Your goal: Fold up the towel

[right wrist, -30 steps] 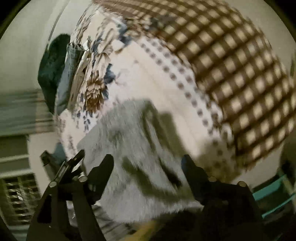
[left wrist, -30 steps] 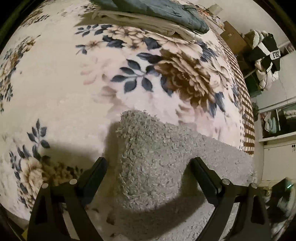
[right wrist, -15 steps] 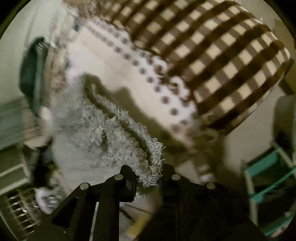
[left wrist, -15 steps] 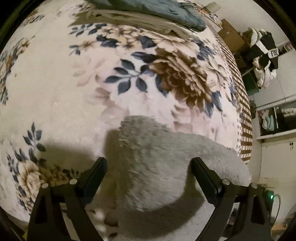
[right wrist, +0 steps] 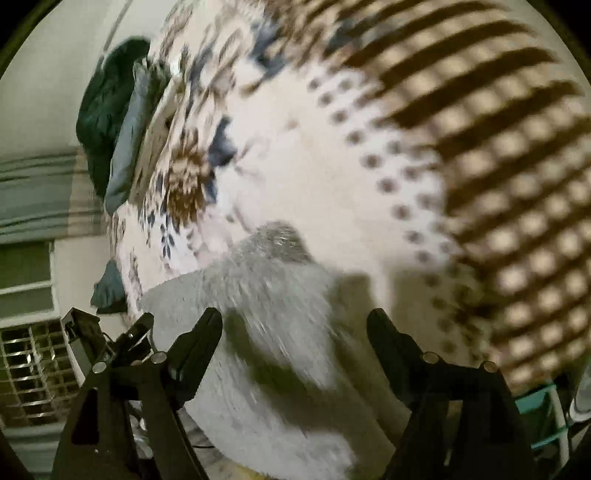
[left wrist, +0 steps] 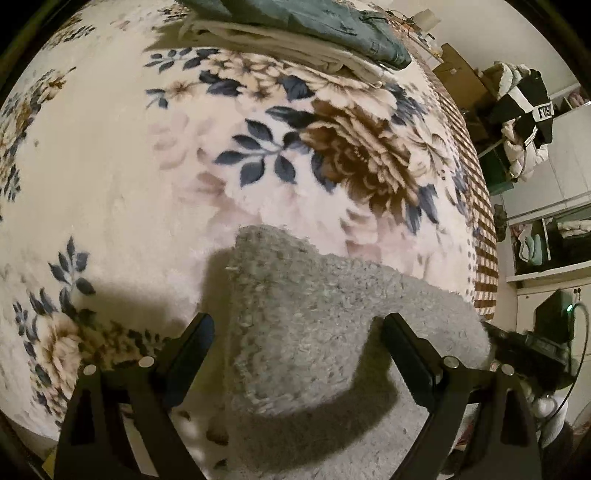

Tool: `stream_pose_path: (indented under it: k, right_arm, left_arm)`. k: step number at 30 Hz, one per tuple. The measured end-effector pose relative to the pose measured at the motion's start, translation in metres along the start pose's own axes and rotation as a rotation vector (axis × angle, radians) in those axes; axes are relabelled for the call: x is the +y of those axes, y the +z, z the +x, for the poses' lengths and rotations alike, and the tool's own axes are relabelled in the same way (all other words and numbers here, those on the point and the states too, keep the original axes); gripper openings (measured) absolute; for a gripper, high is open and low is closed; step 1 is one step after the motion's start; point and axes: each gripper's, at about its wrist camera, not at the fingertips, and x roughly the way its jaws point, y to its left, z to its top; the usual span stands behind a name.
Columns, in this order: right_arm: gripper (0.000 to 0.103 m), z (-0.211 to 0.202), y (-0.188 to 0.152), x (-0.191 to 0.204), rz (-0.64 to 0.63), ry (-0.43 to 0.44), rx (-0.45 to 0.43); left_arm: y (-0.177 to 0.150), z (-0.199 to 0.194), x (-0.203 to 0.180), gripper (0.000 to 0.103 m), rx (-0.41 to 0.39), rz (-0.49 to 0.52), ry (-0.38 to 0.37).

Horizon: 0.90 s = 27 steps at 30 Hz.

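A shaggy grey towel (left wrist: 310,325) lies folded on the floral blanket (left wrist: 129,166) of a bed, near its front edge. My left gripper (left wrist: 297,332) is open, one finger on each side of the towel's folded end and just above it. In the right wrist view, which is blurred by motion, the same towel (right wrist: 273,314) lies below my right gripper (right wrist: 295,328). That gripper is open with nothing held between its fingers. The other gripper (right wrist: 129,339) shows at the left of the towel.
Folded clothes (left wrist: 295,33) are stacked at the far side of the bed. A checked brown border (right wrist: 498,147) runs along the blanket's right side. Shelves with hung garments (left wrist: 524,122) stand beyond the bed's right edge. A teal stool (right wrist: 546,410) stands on the floor.
My right gripper was open a second ago, shut on the towel's edge half a second ago, and now it is open again and drawn back. The left gripper stayed open over the towel.
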Motion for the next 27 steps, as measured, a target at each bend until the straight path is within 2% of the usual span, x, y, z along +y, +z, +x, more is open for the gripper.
stream_pose_path:
  k: [1,3,6,8,10,11,12,14,15,16,18,20,22,23,24,25,26,27]
  right_arm:
    - [0.023,0.002,0.004,0.008,-0.035,-0.029,-0.034]
    - [0.022,0.003,0.011,0.024,-0.090,-0.079,-0.116]
    - [0.022,0.007,0.024,0.024,-0.059,-0.114,-0.173]
    - [0.023,0.021,0.032,0.016,-0.047,-0.155,-0.154]
    - [0.029,0.028,0.034,0.010,-0.066,-0.190,-0.098]
    - [0.047,0.027,0.035,0.007,-0.054,-0.177,-0.076]
    - [0.070,0.022,0.035,0.004,-0.039,-0.169,-0.067]
    - [0.089,-0.002,0.028,-0.003,-0.029,-0.087,-0.094]
    - [0.096,-0.011,0.023,-0.006,-0.035,-0.048,-0.102]
    - [0.097,-0.018,0.016,-0.010,-0.046,-0.019,-0.096]
    - [0.097,-0.022,0.001,-0.023,-0.059,-0.004,-0.045]
    - [0.098,-0.015,-0.018,-0.041,-0.034,-0.016,0.046]
    - [0.095,-0.007,-0.039,-0.063,0.046,0.014,0.104]
    - [0.083,-0.008,-0.050,-0.073,0.092,0.063,0.097]
    - [0.052,-0.010,-0.058,-0.080,0.119,0.097,0.085]
    - [0.035,-0.013,-0.065,-0.086,0.147,0.119,0.074]
    - [0.026,-0.016,-0.073,-0.092,0.187,0.142,0.056]
    - [0.022,-0.019,-0.078,-0.095,0.212,0.163,0.035]
  left_arm:
    - [0.000,0.003,0.002,0.093,0.006,-0.005,0.002]
    - [0.000,0.008,0.006,0.093,0.013,-0.019,-0.009]
    - [0.001,0.015,0.012,0.093,0.026,-0.049,-0.036]
    - [0.000,0.016,0.015,0.093,0.034,-0.063,-0.050]
    - [-0.002,0.009,0.016,0.093,0.030,-0.072,-0.060]
    - [-0.006,0.001,0.018,0.093,0.016,-0.075,-0.072]
    - [-0.010,-0.009,0.021,0.093,-0.002,-0.084,-0.085]
    - [-0.021,-0.023,0.027,0.093,-0.023,-0.119,-0.125]
    - [-0.031,-0.030,0.032,0.093,-0.031,-0.144,-0.143]
    - [-0.038,-0.033,0.034,0.093,-0.032,-0.164,-0.153]
    - [-0.052,-0.032,0.038,0.093,-0.021,-0.196,-0.166]
    - [-0.065,-0.026,0.040,0.093,-0.004,-0.217,-0.168]
    - [-0.074,-0.018,0.040,0.093,0.017,-0.225,-0.157]
    - [-0.078,-0.014,0.040,0.093,0.030,-0.224,-0.154]
    - [-0.081,-0.011,0.039,0.093,0.036,-0.223,-0.146]
    - [-0.083,-0.009,0.038,0.093,0.039,-0.215,-0.139]
    - [-0.083,-0.007,0.038,0.093,0.039,-0.209,-0.135]
    - [-0.083,-0.007,0.038,0.093,0.040,-0.205,-0.130]
